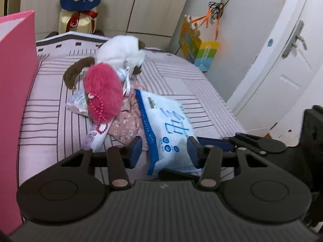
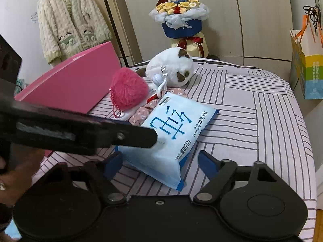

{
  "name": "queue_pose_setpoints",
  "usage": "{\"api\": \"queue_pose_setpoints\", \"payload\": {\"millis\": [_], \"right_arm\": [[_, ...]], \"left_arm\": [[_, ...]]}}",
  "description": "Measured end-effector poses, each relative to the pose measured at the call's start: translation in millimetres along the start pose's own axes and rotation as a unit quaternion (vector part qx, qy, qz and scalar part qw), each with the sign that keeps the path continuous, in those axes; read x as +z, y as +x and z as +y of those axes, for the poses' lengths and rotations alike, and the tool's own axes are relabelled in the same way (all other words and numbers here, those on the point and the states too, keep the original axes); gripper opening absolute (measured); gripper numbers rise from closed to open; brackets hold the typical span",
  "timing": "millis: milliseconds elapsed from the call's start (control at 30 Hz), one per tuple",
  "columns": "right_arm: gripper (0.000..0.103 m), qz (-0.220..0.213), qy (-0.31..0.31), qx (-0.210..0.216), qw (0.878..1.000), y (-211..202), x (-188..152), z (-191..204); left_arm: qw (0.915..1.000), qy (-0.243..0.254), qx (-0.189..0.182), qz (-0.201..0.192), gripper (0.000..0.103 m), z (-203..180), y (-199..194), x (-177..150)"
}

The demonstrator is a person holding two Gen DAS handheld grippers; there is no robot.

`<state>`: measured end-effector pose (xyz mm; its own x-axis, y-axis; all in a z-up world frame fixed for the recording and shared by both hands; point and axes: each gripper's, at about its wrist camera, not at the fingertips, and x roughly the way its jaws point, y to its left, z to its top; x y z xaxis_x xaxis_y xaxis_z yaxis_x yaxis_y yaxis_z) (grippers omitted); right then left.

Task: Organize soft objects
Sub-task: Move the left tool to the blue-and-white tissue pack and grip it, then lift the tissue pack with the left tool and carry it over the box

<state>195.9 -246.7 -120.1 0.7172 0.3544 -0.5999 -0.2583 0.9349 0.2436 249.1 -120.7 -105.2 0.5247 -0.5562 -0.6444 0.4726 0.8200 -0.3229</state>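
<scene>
Left wrist view: the wet-wipes pack [image 1: 171,129], lying mid-bed [image 1: 50,121] against the unsorted pile, is bracketed by the left gripper [image 1: 164,151], while the right gripper [image 2: 163,161] is spread around its near corner, nothing yet sorted.

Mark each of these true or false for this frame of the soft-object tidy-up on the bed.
1. The blue wipes pack lies between the right gripper fingers. True.
2. The pink fluffy heart sits on the floor. False: it rests on the pile on the striped bedspread.
3. The left gripper straddles the wipes pack. True.
4. The white plush cat is inside the pink box. False: it lies on the bed beside it.
</scene>
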Motion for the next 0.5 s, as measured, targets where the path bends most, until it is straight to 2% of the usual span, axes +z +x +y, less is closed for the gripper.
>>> {"api": "queue_pose_setpoints", "payload": {"millis": [33,67,167,333,500], "right_arm": [[0.076,-0.003,-0.001,0.001,1.0,0,-1,0],[0.071,-0.005,-0.003,-0.001,1.0,1,-1,1],[0.066,-0.011,-0.012,-0.008,1.0,0,-4,6],[0.06,-0.016,-0.022,-0.022,0.999,-1,-6,13],[0.06,-0.023,-0.007,-0.037,0.999,-10,-12,23]], "left_arm": [[1.0,-0.004,-0.002,0.005,0.035,2,3,-1],[0.9998,-0.013,-0.009,0.009,0.033,4,4,-2],[0.9994,-0.031,-0.012,0.01,0.032,8,7,-6],[0.9997,-0.022,-0.011,0.004,0.032,1,8,-10],[0.9988,-0.027,-0.031,0.026,0.036,-6,2,-9]]}}
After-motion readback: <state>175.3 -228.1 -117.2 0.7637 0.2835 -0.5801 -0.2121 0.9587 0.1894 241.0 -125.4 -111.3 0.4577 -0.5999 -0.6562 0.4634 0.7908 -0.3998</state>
